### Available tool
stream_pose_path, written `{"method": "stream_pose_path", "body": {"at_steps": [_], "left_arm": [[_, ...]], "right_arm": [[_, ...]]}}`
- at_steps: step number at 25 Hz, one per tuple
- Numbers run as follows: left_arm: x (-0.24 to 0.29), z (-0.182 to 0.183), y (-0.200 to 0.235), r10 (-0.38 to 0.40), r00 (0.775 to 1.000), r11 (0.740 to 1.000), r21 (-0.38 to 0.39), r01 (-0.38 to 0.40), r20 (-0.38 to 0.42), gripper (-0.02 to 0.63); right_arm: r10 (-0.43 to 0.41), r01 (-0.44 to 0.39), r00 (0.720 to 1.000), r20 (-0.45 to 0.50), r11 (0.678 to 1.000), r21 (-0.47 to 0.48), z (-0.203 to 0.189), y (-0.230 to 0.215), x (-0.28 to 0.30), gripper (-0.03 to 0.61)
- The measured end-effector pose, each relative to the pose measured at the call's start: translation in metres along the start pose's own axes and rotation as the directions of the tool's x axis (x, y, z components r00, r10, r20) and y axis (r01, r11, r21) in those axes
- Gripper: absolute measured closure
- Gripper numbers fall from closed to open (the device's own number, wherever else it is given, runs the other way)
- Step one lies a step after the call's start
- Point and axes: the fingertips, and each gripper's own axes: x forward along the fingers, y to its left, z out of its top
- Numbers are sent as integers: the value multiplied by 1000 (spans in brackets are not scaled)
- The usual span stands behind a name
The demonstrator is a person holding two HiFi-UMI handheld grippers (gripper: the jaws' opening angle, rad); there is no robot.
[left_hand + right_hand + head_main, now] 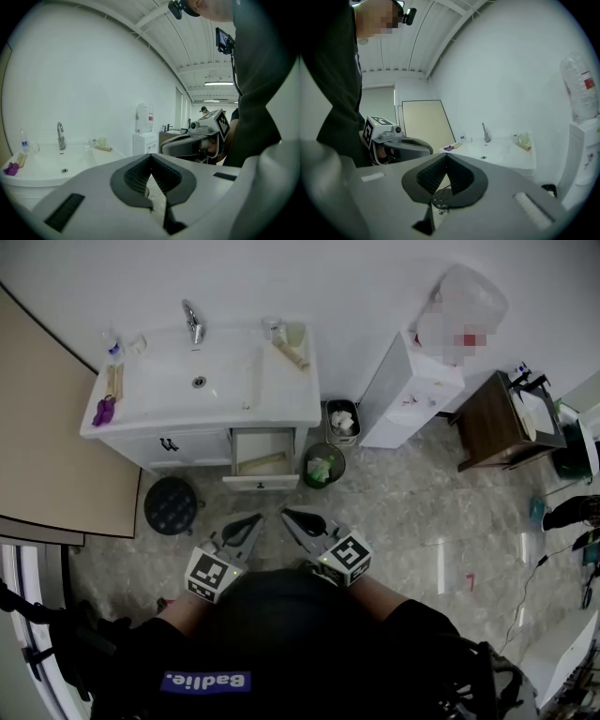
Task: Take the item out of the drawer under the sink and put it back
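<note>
The white sink cabinet [202, 390] stands against the far wall. Its right-hand drawer [263, 482] is pulled open, and a long beige item [262, 463] lies inside. Both grippers hang close to the person's body, well short of the drawer. My left gripper [258, 518] is shut and holds nothing; its pads meet at the tip [151, 157]. My right gripper [286, 514] is also shut and empty, its jaws closed to a point [446, 157]. Each gripper shows in the other's view, side by side: the right gripper [192, 143] and the left gripper [401, 147].
Two small bins [341, 420] [323, 465] sit just right of the open drawer. A black round stool [171, 504] is on the floor left of it. A white water dispenser [408, 390] and a brown table [497, 418] stand at right. A faucet [192, 322] and small items are on the sink top.
</note>
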Motion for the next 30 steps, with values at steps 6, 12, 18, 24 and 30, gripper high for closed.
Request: {"method": "stream_pose_path", "body": {"at_steps": [6, 12, 18, 24, 30], "left_arm": [[15, 2, 4, 88, 996, 996, -5, -88, 19, 606], [35, -4, 42, 90, 996, 996, 3, -90, 15, 606], [66, 6, 112, 38, 999, 999, 36, -39, 31, 606], [83, 26, 163, -77, 997, 997, 29, 76, 25, 606], [99, 11, 196, -103, 995, 993, 60, 104, -9, 606]], "right_arm": [[46, -46, 999, -16, 999, 2, -12, -18, -10, 577], [31, -31, 999, -39, 1000, -3, -14, -47, 11, 577], [-53, 54, 997, -49, 998, 13, 4, -91, 59, 577], [-169, 170, 985, -18, 984, 60, 28, -129, 105, 577], [-204, 206, 978, -33, 976, 69, 30, -147, 136, 577]]}}
